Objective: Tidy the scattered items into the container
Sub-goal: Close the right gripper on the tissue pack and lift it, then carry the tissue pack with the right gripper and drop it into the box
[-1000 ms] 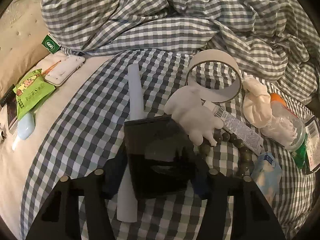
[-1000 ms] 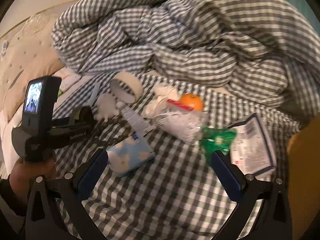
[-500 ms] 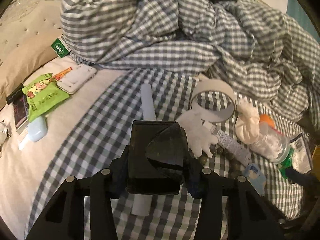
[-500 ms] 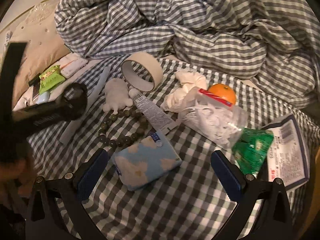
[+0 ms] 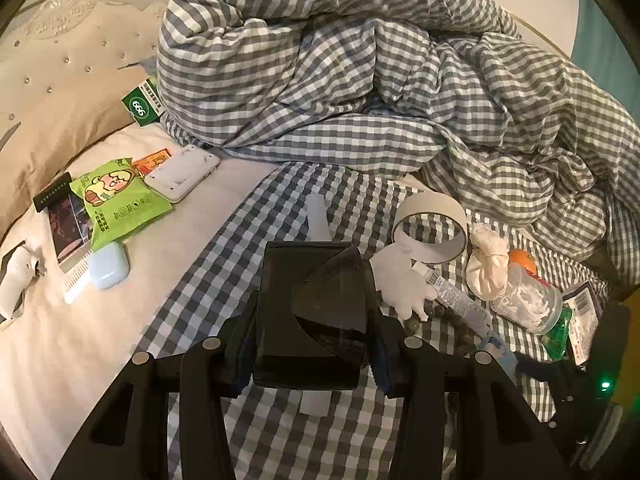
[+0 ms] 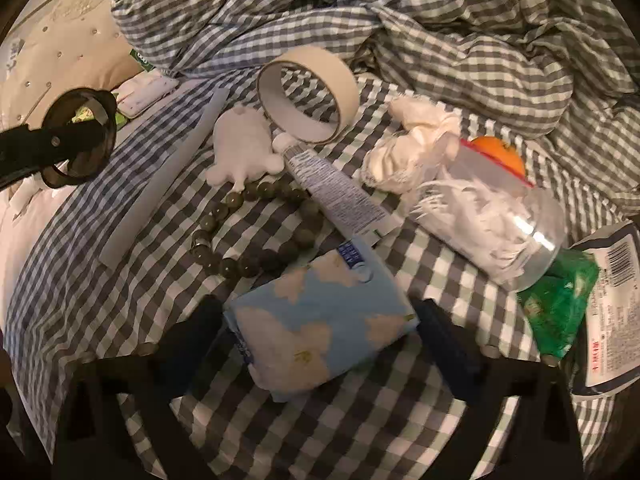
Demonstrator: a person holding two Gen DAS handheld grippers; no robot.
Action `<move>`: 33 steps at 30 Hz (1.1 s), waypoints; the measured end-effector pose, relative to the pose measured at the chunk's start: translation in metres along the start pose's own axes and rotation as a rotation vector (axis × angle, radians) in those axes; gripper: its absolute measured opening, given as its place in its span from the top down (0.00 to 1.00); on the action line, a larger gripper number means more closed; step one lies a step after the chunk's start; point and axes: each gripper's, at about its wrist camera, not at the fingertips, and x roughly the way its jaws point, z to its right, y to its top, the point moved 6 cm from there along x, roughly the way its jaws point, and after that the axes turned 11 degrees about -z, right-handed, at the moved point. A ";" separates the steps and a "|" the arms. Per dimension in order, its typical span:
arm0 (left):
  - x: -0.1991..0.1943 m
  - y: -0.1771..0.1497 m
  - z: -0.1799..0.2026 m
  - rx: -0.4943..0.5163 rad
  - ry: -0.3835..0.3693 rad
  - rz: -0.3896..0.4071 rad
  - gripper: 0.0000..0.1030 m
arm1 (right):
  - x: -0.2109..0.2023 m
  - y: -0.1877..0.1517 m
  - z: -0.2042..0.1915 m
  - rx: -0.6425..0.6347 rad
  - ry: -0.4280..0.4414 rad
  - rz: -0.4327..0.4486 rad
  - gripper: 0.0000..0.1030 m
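Observation:
My left gripper (image 5: pixel 310 340) is shut on a black open-topped container (image 5: pixel 312 312) and holds it above the checked sheet; it also shows at the left of the right wrist view (image 6: pixel 76 136). My right gripper (image 6: pixel 320 332) is open, its fingers on either side of a blue tissue pack (image 6: pixel 320 320) lying on the sheet. Scattered beyond it are a bead bracelet (image 6: pixel 248 232), a white tube (image 6: pixel 340 192), a tape roll (image 6: pixel 308 96), a white plush figure (image 6: pixel 244 148), a white strip (image 6: pixel 168 176), a clear jar (image 6: pixel 492 224) and an orange (image 6: pixel 500 152).
A rumpled checked duvet (image 5: pixel 360 80) fills the back. On the cream sheet at left lie a green snack bag (image 5: pixel 116 200), a white case (image 5: pixel 182 174) and a pale blue earbud case (image 5: pixel 108 266). A green packet (image 6: pixel 560 308) and a barcoded pouch (image 6: pixel 608 304) lie at right.
My left gripper has lifted the black container up and pulled back. My right gripper has moved down and forward until its fingers flank the blue tissue pack.

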 end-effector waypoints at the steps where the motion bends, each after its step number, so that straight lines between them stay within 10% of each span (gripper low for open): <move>1: -0.001 0.000 -0.001 -0.002 -0.001 0.003 0.54 | 0.000 0.000 0.000 -0.001 -0.004 0.001 0.13; 13: -0.017 0.000 0.004 0.006 -0.006 0.019 0.54 | -0.029 -0.001 0.002 0.014 0.004 0.064 0.15; 33: -0.134 -0.007 0.074 0.106 -0.040 0.156 0.54 | -0.196 -0.034 0.036 0.096 -0.022 0.307 0.15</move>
